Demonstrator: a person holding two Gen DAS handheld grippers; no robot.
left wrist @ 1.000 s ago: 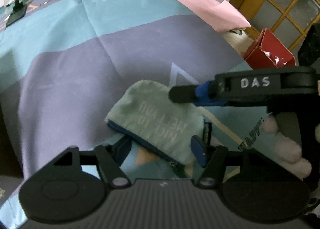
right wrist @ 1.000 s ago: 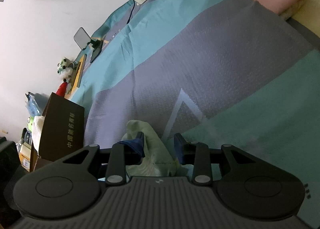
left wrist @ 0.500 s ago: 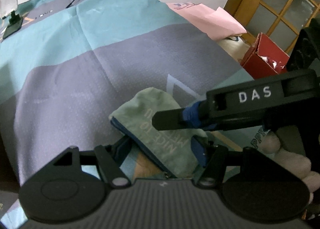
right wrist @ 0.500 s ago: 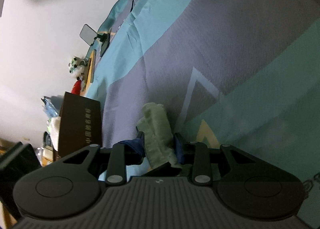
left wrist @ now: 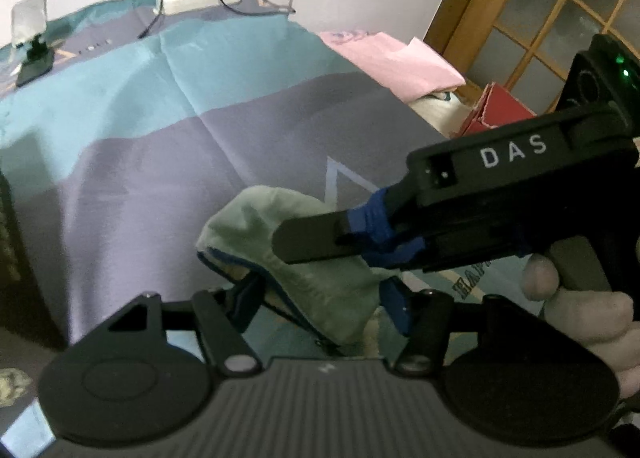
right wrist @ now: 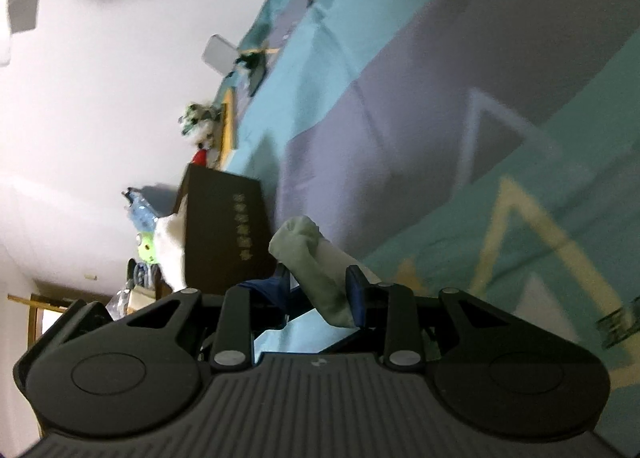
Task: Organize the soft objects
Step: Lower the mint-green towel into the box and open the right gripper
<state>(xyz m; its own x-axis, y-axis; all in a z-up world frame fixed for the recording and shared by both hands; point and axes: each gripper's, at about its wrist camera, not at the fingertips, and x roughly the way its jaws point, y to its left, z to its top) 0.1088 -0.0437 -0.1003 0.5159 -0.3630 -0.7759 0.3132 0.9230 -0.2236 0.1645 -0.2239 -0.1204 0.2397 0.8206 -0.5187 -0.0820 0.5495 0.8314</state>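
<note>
Both grippers' fingers clamp the green pouch [left wrist: 280,258]: right gripper [right wrist: 318,290] tightening at three o'clock, left gripper [left wrist: 320,306] beneath. Lift together, evenly.

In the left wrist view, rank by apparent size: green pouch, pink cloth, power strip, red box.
1. green pouch, nearest the camera, so inflated
2. pink cloth
3. red box and power strip look alike, unranked

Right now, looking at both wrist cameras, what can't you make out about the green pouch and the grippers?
- Green pouch, left wrist view: its printed text is covered by the right gripper.
- Left gripper: whether its pads press the pouch; the fabric hides contact.
- Right wrist view: the pouch's near end is cut off by the gripper body.
- Brown box: its lettering is blurred.
</note>
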